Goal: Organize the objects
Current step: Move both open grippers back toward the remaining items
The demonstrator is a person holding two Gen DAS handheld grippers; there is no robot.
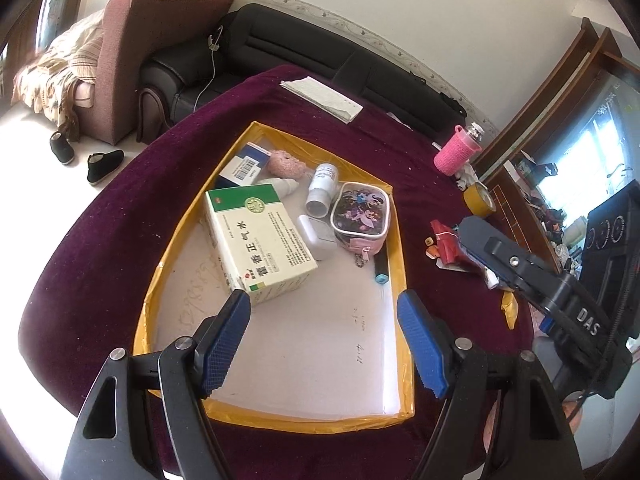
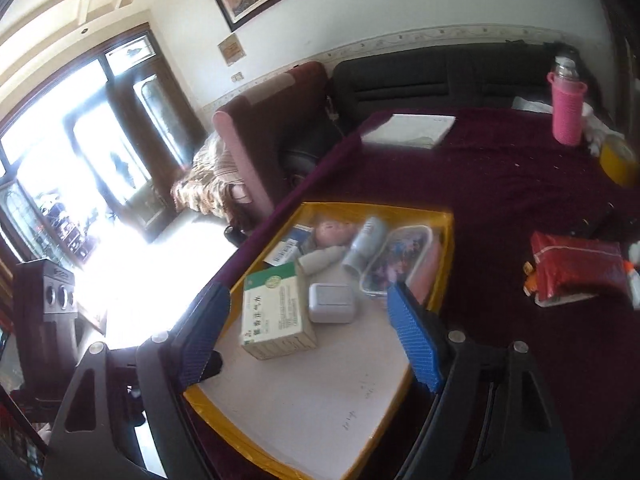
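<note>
The left tool (image 1: 324, 316) hangs with its blue pads spread wide and empty above the shallow yellow-rimmed white tray (image 1: 276, 412) on the dark purple cloth-covered counter (image 1: 100, 240), and the right tool (image 2: 308, 328) likewise gapes with nothing between its pads. In the tray's far half lie a white and green cardboard medicine box (image 1: 260, 240), a grey plastic case (image 1: 318, 236), a cartoon-printed pink zip pouch (image 1: 360, 212) and a white bottle (image 1: 322, 190). On the cloth beside the tray sits a red foil packet (image 2: 576, 272), with a pink knitted-sleeve bottle (image 2: 566, 108) farther back.

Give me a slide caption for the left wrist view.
Open left gripper above yellow-edged tray holding medicine box and pouch.
</note>
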